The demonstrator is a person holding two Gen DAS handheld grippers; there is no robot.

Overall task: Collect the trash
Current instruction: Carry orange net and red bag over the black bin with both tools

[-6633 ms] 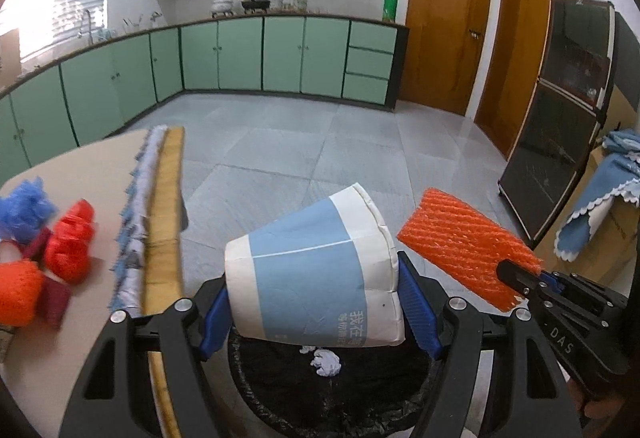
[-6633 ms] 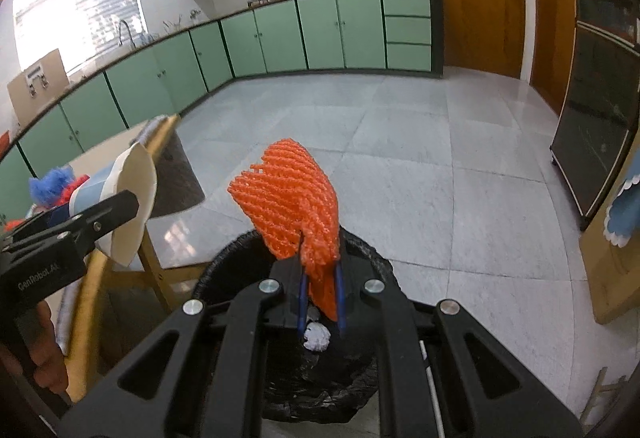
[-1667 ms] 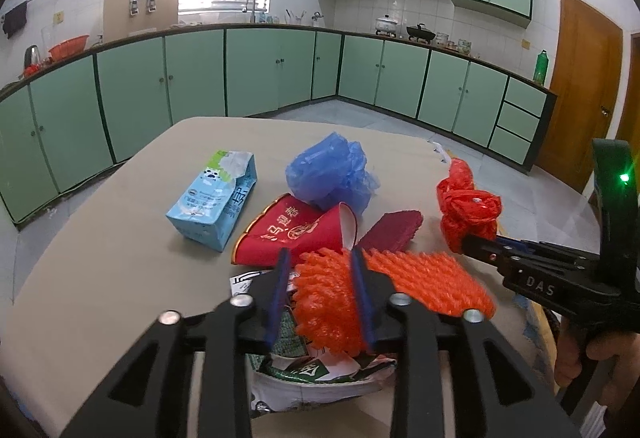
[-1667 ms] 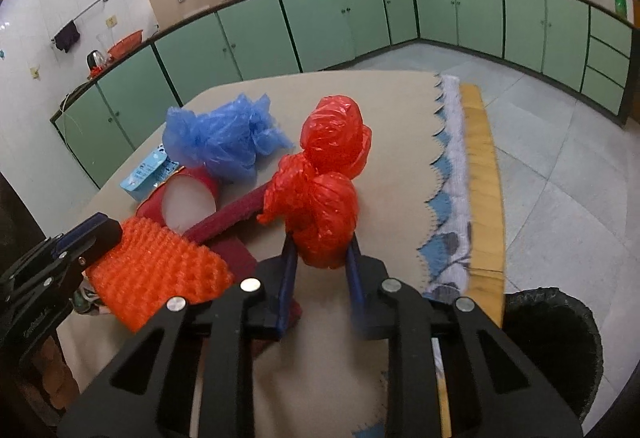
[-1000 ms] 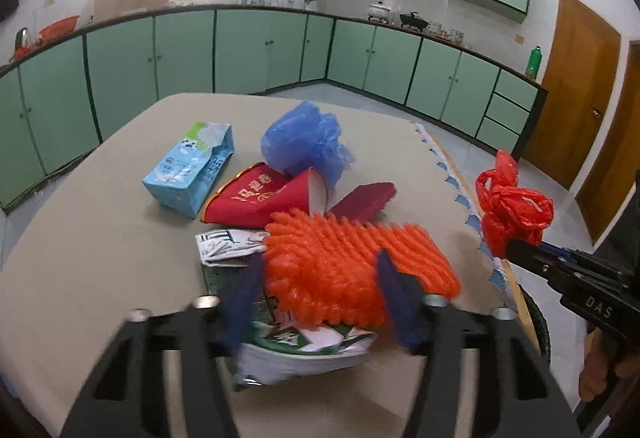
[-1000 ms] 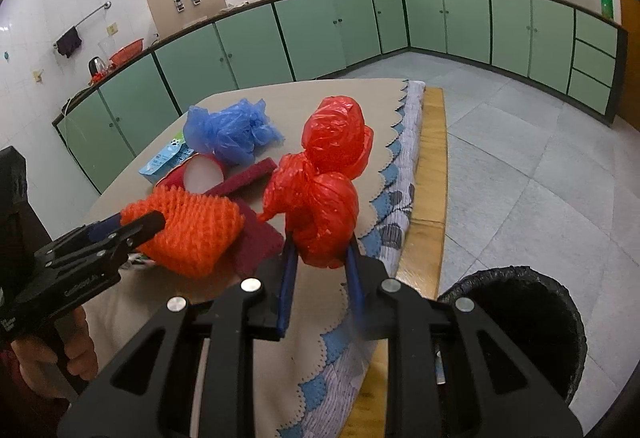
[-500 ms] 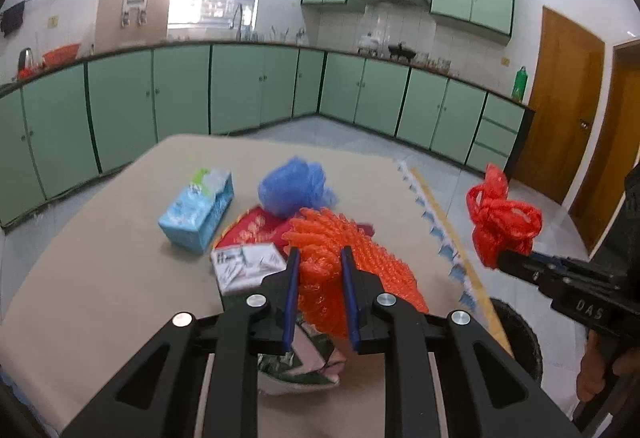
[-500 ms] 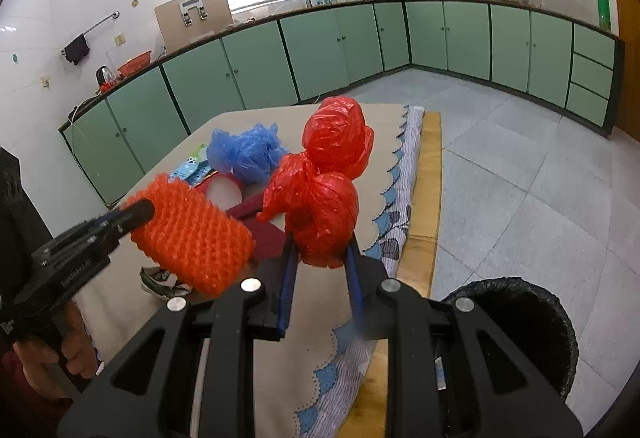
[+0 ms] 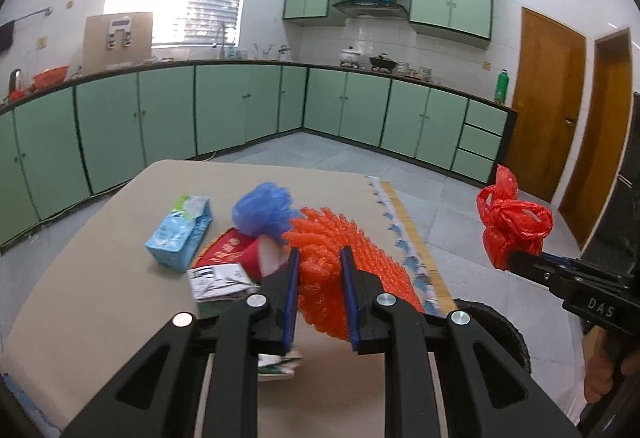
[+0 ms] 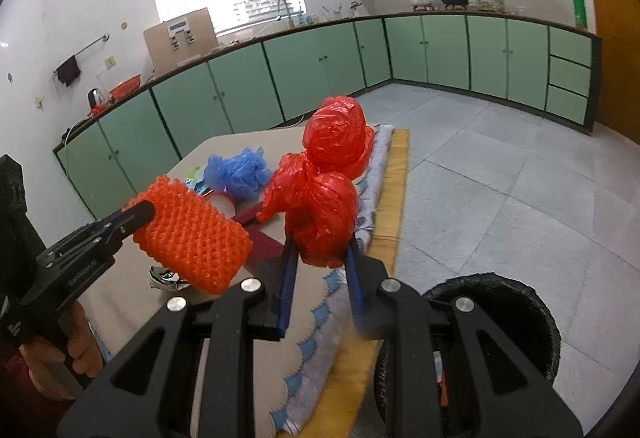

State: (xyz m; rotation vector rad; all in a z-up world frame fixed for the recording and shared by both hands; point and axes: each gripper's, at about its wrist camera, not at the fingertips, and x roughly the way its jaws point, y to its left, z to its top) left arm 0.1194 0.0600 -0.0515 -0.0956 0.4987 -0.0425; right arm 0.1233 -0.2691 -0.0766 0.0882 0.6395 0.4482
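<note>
My left gripper is shut on an orange foam net, held up above the beige table; the right wrist view shows the same net at the left. My right gripper is shut on a knotted red plastic bag, which the left wrist view shows as a red bag at the right. A black-lined trash bin stands on the floor beside the table, below and right of the right gripper; in the left wrist view the bin peeks out low right.
On the table lie a blue milk carton, a crumpled blue plastic bag, a red paper cup, a printed wrapper and a dark red piece. A scalloped cloth edge borders the table. Green cabinets line the walls.
Both grippers rose and drew back from the table with their loads. The left jaws, wide around the orange net a second ago, have shut on it and lifted it off the wrappers.
</note>
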